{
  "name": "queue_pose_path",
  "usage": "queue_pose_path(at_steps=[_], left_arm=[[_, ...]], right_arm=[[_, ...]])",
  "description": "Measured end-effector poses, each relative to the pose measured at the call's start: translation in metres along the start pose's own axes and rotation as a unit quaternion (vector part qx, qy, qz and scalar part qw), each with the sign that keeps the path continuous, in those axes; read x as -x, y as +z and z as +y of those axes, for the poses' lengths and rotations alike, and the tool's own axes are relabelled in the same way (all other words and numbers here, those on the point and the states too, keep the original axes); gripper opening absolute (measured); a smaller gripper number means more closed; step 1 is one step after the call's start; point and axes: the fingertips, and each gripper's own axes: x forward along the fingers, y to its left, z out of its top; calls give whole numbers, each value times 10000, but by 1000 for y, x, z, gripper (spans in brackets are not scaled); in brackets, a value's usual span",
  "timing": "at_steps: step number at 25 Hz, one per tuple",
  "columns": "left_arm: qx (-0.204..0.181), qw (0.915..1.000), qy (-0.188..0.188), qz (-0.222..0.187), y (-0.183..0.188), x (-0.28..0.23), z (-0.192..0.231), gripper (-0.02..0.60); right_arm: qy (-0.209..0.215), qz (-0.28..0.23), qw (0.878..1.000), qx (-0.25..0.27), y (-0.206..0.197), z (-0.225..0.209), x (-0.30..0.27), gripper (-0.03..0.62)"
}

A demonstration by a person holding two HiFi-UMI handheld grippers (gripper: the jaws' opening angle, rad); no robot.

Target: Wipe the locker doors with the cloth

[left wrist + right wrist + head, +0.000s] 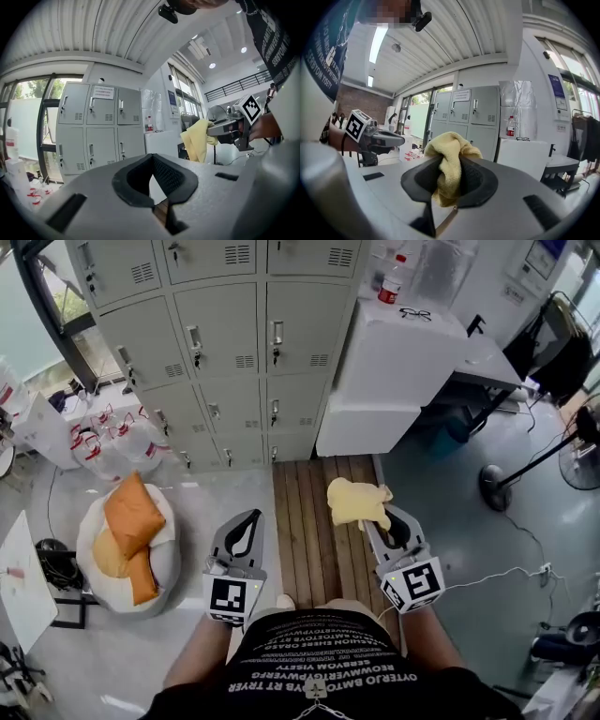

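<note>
The grey locker doors (234, 343) stand ahead of me, several rows high, and also show in the left gripper view (98, 136) and the right gripper view (473, 117). A crumpled yellow cloth (356, 501) is pinched in my right gripper (386, 517), which is shut on it. In the right gripper view the cloth (450, 154) bulges up between the dark pads (476, 180). My left gripper (251, 517) is held beside it, shut, with nothing between its tips (151, 157). Both grippers hang well short of the lockers, low over the floor.
A white cabinet (394, 371) with a bottle (392, 282) and glasses (415, 314) adjoins the lockers on the right. A wooden floor strip (314, 521) runs toward them. A beanbag with orange cushions (131, 540) and water jugs (112, 442) sit left; a fan (581, 446) right.
</note>
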Motion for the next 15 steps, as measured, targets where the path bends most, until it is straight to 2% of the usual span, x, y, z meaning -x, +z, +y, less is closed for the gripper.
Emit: queue_pose_path(at_steps=[6,12,15], left_arm=[[25,10000,-69,-14,-4,1,0,5],[20,9997,-182,183,-16,-3,-11,5],[60,9993,-120,348,-25,-4,-8,5]], right_arm=[[-91,33,9999,-38,-2,5,15,74],[-200,99,9994,-259,-17,-7,18,74],[-190,129,9991,-343,-23,-11,12,74]])
